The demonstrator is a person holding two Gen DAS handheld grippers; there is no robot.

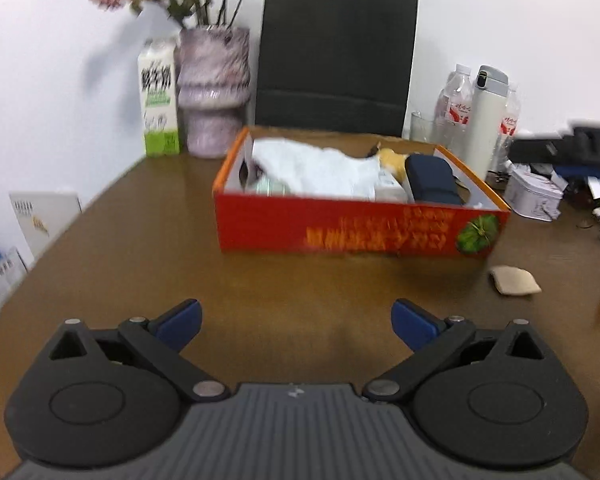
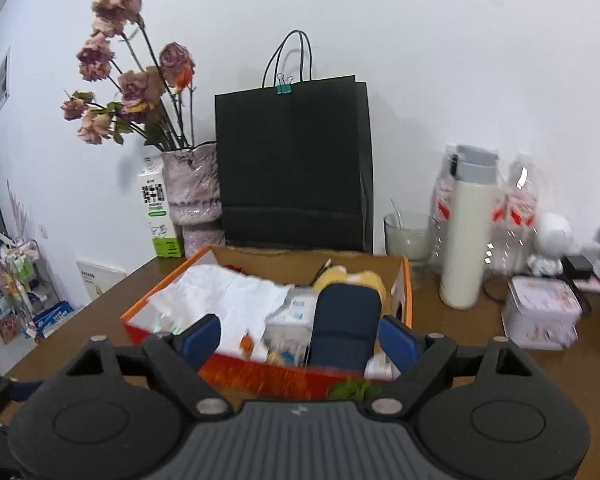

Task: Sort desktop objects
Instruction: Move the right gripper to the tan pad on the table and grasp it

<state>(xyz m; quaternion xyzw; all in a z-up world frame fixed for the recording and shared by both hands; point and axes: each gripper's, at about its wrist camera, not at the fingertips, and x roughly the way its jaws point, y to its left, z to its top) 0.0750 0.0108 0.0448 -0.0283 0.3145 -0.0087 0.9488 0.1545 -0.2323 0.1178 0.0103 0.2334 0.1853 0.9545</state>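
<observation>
The left claw [image 1: 296, 322] hangs released over bare brown counter [image 1: 140, 240], its blue pads spread wide with nothing between them. Ahead stands the red box [image 1: 340, 228], holding white paper [image 1: 320, 168], a yellow plush [image 1: 392, 160] and a dark blue case [image 1: 432, 180]. A small beige pouch [image 1: 514, 280] lies on the counter just beside the box's near right corner. The right claw [image 2: 300, 340] is released too, poised at the box's near wall with the case in line between its pads, untouched.

Left gripper [image 1: 296, 322] is held wide open (nothing between its fingers) before a red box [image 1: 340, 228] at the table's [image 1: 140, 240] far edge.
</observation>
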